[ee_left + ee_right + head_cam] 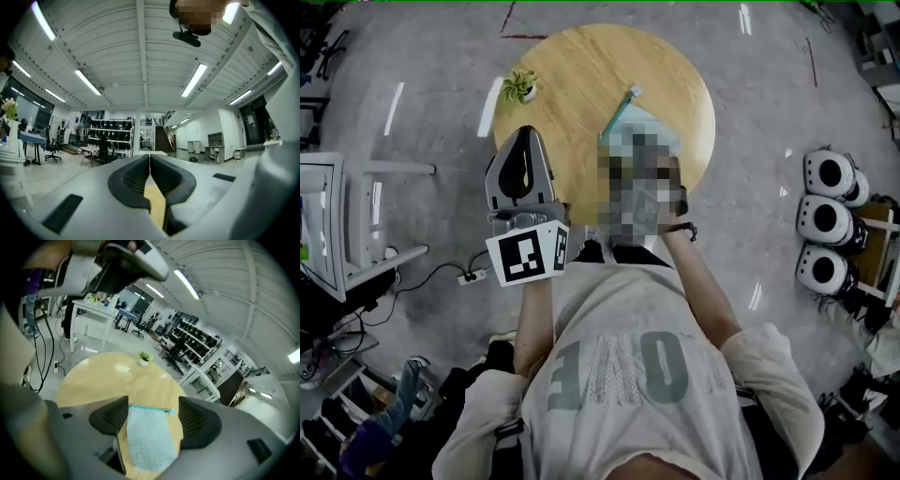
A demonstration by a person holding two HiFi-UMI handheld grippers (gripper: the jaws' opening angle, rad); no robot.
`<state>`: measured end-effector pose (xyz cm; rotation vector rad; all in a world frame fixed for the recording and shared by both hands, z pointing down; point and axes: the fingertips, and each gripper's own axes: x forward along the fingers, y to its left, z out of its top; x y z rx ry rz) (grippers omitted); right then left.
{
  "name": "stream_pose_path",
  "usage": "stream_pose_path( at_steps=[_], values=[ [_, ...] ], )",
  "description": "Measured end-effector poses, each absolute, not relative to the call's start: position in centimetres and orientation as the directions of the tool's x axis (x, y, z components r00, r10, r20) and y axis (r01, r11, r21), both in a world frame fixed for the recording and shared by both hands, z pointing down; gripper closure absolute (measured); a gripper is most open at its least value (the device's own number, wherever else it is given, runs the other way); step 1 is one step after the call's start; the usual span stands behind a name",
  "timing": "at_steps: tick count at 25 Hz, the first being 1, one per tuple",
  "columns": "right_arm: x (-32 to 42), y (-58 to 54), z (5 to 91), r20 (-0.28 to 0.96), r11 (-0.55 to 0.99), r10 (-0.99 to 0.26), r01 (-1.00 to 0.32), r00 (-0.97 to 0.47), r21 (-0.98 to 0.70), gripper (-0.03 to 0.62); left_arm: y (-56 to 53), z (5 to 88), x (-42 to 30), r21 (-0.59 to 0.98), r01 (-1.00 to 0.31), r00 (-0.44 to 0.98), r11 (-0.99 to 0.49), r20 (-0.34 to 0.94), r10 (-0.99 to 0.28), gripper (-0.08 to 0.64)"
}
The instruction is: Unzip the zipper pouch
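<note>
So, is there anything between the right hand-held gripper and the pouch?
Nothing visible. The pouch lies bare on the table, between the open jaws of the right hand-held gripper; the plant stands far beyond it.

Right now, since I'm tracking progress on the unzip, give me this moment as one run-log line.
left gripper: shut, empty | right gripper: open, aimed at pouch, not gripping | pouch: flat on table

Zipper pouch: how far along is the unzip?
Done: nothing yet; the pouch lies flat on the table, its teal zipper apparently closed, pull at one end. In hand: the right gripper is open, aimed at the pouch, not touching. The left gripper is shut, empty. Left: pin the pouch, grip the pull, draw it across.
</note>
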<state>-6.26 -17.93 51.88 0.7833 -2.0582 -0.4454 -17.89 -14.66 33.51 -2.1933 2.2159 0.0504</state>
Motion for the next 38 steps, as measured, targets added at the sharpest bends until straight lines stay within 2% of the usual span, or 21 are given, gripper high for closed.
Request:
stream_pose_path(
  at_steps=[6, 13, 16, 21, 30, 31, 32, 33, 36, 38],
  values=[
    [-7.2, -19.0, 59.8, 0.739, 0.811, -0.584, -0.206, -0.335, 0.548, 0.27, -13.7, 35.9, -20.0, 0.024, -0.997, -0.078, 0.078, 0.015, -0.997, 0.531],
    [-7.1, -20.0, 63.4, 0.801, 0.836, -0.548, -0.177, -0.242, 0.519, 0.274, -12.3, 38.0, -21.9, 0.037, -0.988, -0.149, 0.151, 0.063, -0.987, 0.531],
    [-7.2, -19.9, 63.8, 0.82, 0.855, -0.519, -0.166, -0.243, 0.492, 0.303, -12.1, 38.3, -22.3, 0.039, -0.984, -0.169, 0.171, 0.068, -0.983, 0.531],
    [-7.2, -19.1, 64.4, 0.847, 0.883, -0.465, -0.208, -0.259, 0.421, 0.399, -11.6, 38.7, -22.6, 0.036, -0.98, -0.19, 0.193, 0.076, -0.979, 0.531],
    [-6.9, -19.6, 64.5, 0.877, 0.905, -0.398, -0.274, -0.27, 0.326, 0.403, -10.4, 39.1, -22.8, 0.03, -0.974, -0.22, 0.224, 0.09, -0.971, 0.531],
    [-6.9, -19.6, 64.6, 0.879, 0.906, -0.391, -0.284, -0.272, 0.315, 0.414, -10.2, 39.2, -23.0, 0.031, -0.973, -0.224, 0.228, 0.091, -0.97, 0.531],
    [-6.9, -19.6, 64.7, 0.881, 0.906, -0.387, -0.29, -0.273, 0.309, 0.467, -10.0, 39.3, -23.1, 0.032, -0.972, -0.228, 0.232, 0.092, -0.969, 0.531],
    [-7.0, -19.7, 64.7, 0.881, 0.906, -0.387, -0.292, -0.272, 0.308, 0.483, -9.8, 39.3, -23.3, 0.032, -0.971, -0.233, 0.236, 0.093, -0.968, 0.531],
    [-7.1, -19.7, 64.9, 0.877, 0.902, -0.401, -0.281, -0.266, 0.327, 0.483, -9.5, 39.5, -23.5, 0.032, -0.969, -0.243, 0.247, 0.094, -0.966, 0.531],
    [-7.2, -19.8, 64.8, 0.869, 0.898, -0.418, -0.267, -0.266, 0.35, 0.517, -9.5, 39.5, -23.6, 0.031, -0.968, -0.245, 0.249, 0.092, -0.965, 0.531]
  ],
)
